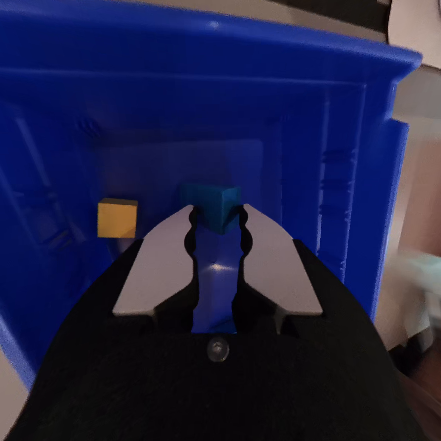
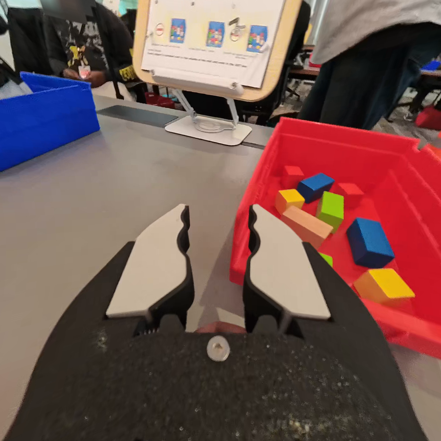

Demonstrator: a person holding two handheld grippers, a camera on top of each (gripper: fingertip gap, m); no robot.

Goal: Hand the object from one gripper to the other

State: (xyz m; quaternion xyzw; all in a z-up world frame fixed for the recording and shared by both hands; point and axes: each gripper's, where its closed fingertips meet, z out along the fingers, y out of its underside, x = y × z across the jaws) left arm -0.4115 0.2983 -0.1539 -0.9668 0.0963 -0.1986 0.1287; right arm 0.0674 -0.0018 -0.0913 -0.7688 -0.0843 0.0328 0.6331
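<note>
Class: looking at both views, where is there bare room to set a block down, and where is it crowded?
Free: the grey table between the blue bin and red bin, ahead of the right tongs. Also the blue bin floor beyond the blue cube. Crowded: the red bin's blocks.

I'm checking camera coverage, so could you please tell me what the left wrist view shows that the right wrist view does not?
Only the left wrist view shows the blue bin's inside, a yellow cube lying there, and the left gripper with a teal cube between its jaws.

Only the right wrist view shows the open, empty right gripper, the grey table, a red bin of coloured blocks, and an instruction board.

Both show the blue bin.
</note>
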